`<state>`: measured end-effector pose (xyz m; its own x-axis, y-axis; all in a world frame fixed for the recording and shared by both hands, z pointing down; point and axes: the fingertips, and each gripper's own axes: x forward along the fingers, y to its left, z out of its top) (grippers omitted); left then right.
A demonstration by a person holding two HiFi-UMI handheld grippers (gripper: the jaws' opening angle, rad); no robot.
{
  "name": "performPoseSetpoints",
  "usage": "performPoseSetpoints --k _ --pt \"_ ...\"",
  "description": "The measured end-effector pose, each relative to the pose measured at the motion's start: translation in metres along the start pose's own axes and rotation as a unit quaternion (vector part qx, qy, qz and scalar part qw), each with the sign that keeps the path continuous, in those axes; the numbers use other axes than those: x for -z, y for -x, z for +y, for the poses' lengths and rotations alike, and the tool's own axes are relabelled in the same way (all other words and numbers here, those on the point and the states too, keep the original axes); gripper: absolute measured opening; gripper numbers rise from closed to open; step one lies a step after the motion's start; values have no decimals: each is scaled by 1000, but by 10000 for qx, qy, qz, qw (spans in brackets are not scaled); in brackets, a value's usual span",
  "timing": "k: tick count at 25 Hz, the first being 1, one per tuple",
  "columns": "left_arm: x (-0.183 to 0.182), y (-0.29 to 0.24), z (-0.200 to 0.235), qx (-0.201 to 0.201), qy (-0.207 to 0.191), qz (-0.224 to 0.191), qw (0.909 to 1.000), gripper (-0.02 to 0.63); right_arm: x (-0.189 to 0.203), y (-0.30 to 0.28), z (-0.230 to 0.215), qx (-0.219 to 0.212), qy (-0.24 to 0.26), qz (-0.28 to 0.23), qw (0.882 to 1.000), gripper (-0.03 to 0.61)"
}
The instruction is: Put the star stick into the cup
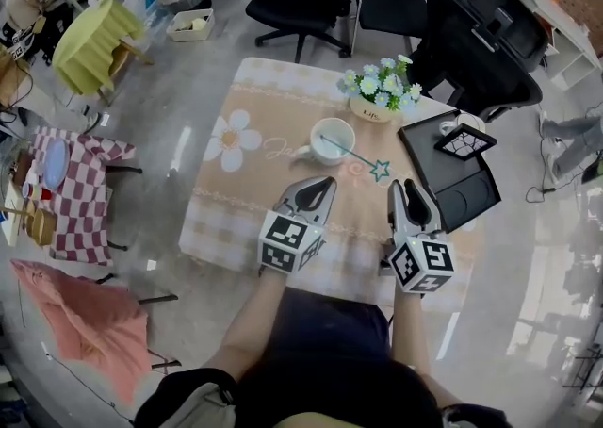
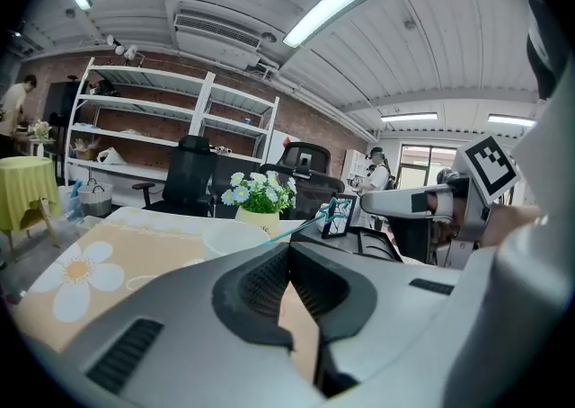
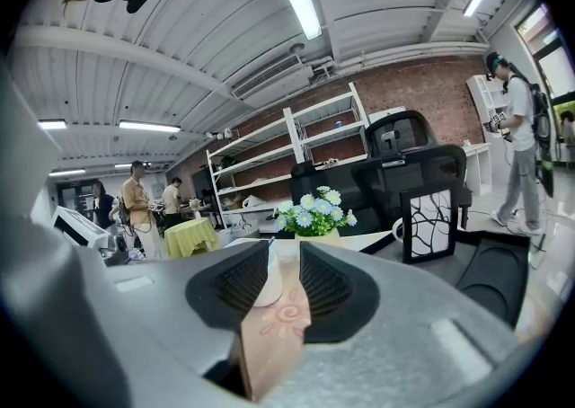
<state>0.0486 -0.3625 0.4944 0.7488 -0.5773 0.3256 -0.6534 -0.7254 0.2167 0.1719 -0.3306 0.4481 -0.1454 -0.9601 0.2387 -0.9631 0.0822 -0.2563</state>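
Stick (image 1: pixel 349 153) is leaning in the cup (image 1: pixel 330 159), its thin end down inside and its star end sticking out over the rim toward the table's (image 1: pixel 236 209) right edge; by the look of it the task is done. Judging by its build, it is handling as a very light, thin, fairly stiff rod, apt to roll or tip out if the cup is knocked. A mid-shaft pinch just below the star is looking like the best hold if it needs resetting. The cup is sitting near the table's middle, toward the far edge, upright, and is showing nothing in it but the stick; it is likely hard and breakable. A pot (image 1: pixel 372 111) of flowers is standing at the far right corner, and a black tray (image 1: pixel 471 195) along the right edge is carrying a small frame (image 1: pixel 464 141). Left gripper (image 1: pixel 323 183) is hovering over the near edge, jaws meeting at the tips and pinching nothing. Right gripper (image 1: pixel 405 189) is hanging beside it, jaws showing a narrow gap with nothing in it.
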Motion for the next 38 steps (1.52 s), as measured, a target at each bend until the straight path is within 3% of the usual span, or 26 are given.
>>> performPoseSetpoints --k 8,18,38 --pt "-3 -5 -9 105 -75 -50 9999 11 11 11 -16 242 -49 0 9997 99" --pt "-17 -2 -3 -34 -229 -360 9991 11 26 14 -28 504 -21 67 9987 6" --pt "-17 2 14 -283 -237 -380 9986 11 25 5 -20 375 460 209 9980 3"
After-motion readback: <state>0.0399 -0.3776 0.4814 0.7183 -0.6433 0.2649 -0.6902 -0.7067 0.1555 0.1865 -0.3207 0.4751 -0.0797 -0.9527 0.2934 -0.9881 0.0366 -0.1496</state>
